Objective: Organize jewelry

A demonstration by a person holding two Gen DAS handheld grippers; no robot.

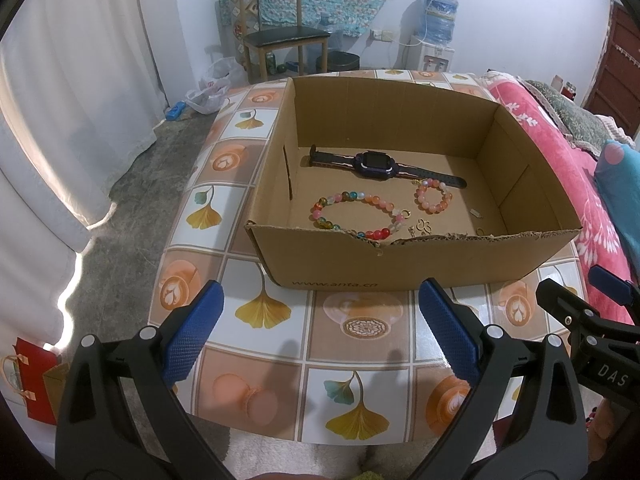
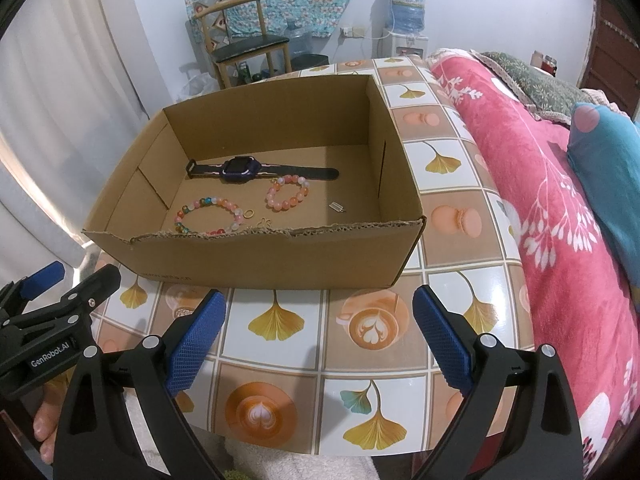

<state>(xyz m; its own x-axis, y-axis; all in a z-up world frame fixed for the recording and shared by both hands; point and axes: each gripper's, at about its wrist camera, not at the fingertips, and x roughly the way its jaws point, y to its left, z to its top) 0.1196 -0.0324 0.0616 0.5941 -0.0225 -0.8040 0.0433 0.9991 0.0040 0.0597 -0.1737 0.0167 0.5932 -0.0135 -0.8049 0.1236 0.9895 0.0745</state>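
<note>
An open cardboard box (image 1: pixel 400 264) (image 2: pixel 280 260) stands on the patterned table. Inside lie a dark smartwatch (image 1: pixel 376 163) (image 2: pixel 240 170), a long multicolour bead bracelet (image 1: pixel 360 216) (image 2: pixel 208 216), a small pink bead bracelet (image 1: pixel 434 197) (image 2: pixel 288 194), small gold pieces (image 1: pixel 422 227) (image 2: pixel 262 222) and a tiny charm (image 1: pixel 476 213) (image 2: pixel 337 205). My left gripper (image 1: pixel 320 304) hovers open over the table in front of the box, holding nothing. My right gripper (image 2: pixel 320 306) is open too, likewise in front of the box and holding nothing. Each gripper shows at the edge of the other's view.
The tablecloth (image 1: pixel 260 312) (image 2: pixel 460 208) has ginkgo-leaf and coffee-cup squares. A pink floral blanket (image 1: pixel 560 152) (image 2: pixel 540 184) and a teal cushion (image 2: pixel 608 168) lie right of the table. A chair (image 1: pixel 280 36), a water dispenser (image 1: pixel 436 40) and white curtains (image 1: pixel 60 120) stand behind.
</note>
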